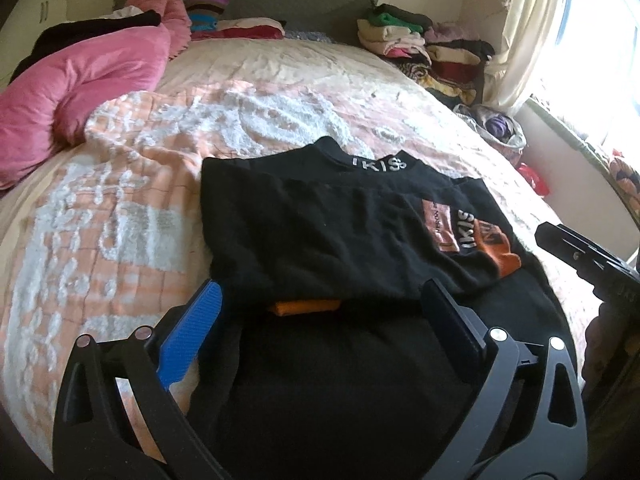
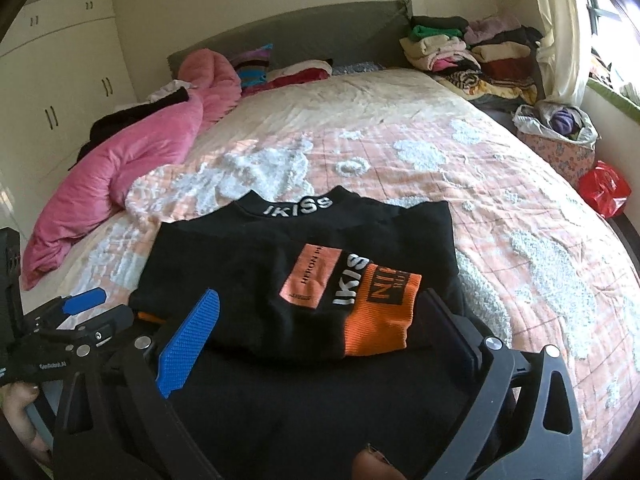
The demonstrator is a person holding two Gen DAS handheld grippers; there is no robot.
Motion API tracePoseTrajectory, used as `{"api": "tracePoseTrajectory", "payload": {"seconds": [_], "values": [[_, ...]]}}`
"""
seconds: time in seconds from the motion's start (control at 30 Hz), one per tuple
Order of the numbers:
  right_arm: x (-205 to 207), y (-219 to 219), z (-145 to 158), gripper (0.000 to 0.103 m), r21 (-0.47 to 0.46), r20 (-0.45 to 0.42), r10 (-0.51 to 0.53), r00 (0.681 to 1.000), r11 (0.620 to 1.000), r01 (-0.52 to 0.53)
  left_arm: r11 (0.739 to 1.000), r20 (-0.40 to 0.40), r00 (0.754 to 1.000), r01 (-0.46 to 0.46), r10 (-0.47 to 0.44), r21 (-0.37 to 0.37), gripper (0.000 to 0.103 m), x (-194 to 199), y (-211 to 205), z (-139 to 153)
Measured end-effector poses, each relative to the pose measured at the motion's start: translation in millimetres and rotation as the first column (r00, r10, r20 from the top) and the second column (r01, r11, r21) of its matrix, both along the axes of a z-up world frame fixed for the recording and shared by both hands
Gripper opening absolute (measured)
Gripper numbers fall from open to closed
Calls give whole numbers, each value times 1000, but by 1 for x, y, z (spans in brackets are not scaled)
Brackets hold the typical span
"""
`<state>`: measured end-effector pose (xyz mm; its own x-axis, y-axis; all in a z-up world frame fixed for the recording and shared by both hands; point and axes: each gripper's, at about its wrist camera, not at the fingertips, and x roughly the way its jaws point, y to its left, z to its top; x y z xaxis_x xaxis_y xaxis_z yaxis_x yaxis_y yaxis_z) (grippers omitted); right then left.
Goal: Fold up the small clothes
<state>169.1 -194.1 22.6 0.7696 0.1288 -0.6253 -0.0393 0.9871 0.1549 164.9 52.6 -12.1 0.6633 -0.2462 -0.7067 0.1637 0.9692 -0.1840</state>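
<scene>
Left gripper (image 1: 320,312) and right gripper (image 2: 324,320) both hang over the near edge of the bed (image 2: 400,92), jaws spread wide, nothing pinched between them. Each has one blue ridged finger (image 1: 192,336) on its left side and a dark finger on the right. From the right wrist view the left gripper also shows at the lower left edge, with a small white label on its body too blurred to read, though it may be a maker's name.

Black top (image 1: 320,220) lies on the bedspread (image 1: 120,200) just ahead of both grippers, at the near middle of the bed. It is folded: the upper part lies doubled over a lower black layer that runs under the fingers toward the cameras. The collar faces the headboard and reads "IKISS" in white. On the folded-over front sit a dull orange patch reading "HERON P…", cut off by the fold, a black band with "IKISS" in white, and a bright orange ribbed block (image 2: 380,316) with black lettering too distorted to read. A sliver of orange pokes out beneath the fold in the left wrist view. Lower hem is hidden under the gripper bodies.

Beyond: peach checked bedspread with white fluffy patches. Pink quilt (image 1: 80,84) heaped at the left. Stacked clothes (image 2: 472,52) at the far right corner by the grey headboard (image 2: 320,36). Red bag (image 2: 604,192) on the floor at the right.
</scene>
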Motion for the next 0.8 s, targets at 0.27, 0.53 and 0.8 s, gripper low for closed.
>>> {"api": "tracePoseTrajectory", "payload": {"seconds": [0.27,0.53,0.8], "values": [[-24,-4,21,99,14,53,11,999,1000,-12,999,31,999,-37,37,1,94,-23,9,20],[-46,-8,37,98,13,90,24,996,1000,-25,998,57,997,-59,59,10,94,-47,15,37],[-70,-23,44,98,4,98,24,995,1000,-25,997,52,995,-83,82,9,94,-71,31,41]]}}
